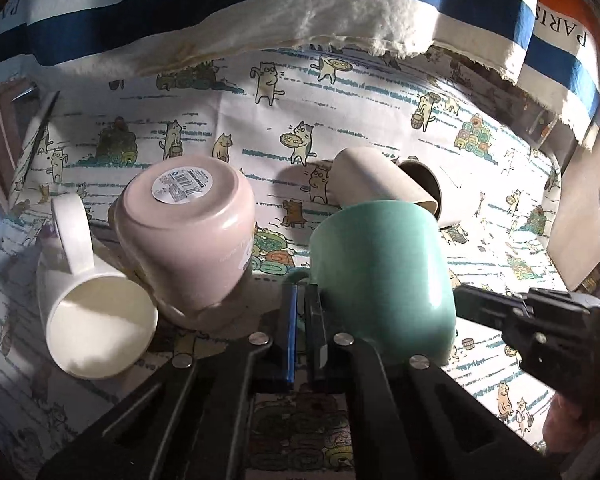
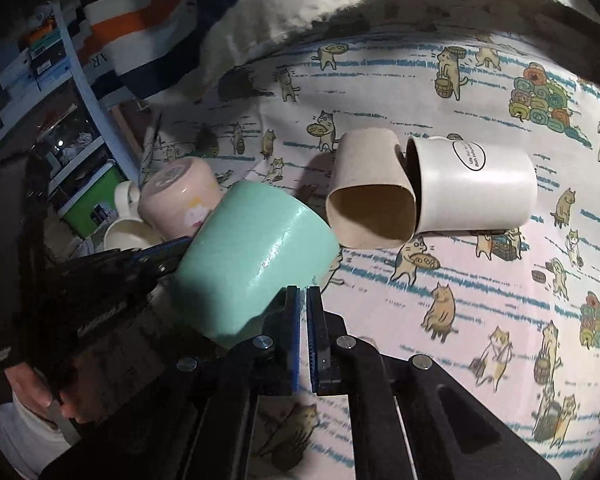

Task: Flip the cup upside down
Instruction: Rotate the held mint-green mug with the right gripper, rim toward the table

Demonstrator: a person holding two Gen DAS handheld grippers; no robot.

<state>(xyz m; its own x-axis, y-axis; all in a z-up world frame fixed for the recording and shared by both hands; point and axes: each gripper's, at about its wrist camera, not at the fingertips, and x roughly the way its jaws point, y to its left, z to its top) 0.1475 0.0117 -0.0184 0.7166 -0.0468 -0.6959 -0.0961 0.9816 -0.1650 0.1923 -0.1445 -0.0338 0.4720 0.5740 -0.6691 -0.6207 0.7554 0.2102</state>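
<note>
Left gripper (image 1: pixel 303 320) jaws clenched on green cup's (image 1: pixel 380 276) handle, cup tilted just beyond; right gripper (image 2: pixel 303 332) jaws closed, grasping nothing.

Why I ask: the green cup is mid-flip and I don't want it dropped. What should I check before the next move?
1. Left gripper holds the green cup: fingers closed at its handle. Ok.
2. Right gripper free to help: jaws shut, nothing between them, right beside the cup. Ok.
3. Cup fully upside down: it is tilted, not set flat on the tablecloth. Not ok.
4. Cup is empty: its opening is hidden in both views. Cannot tell.
5. Room to set it down: the pink cup and the beige cup lie close by. Cannot tell.
</note>
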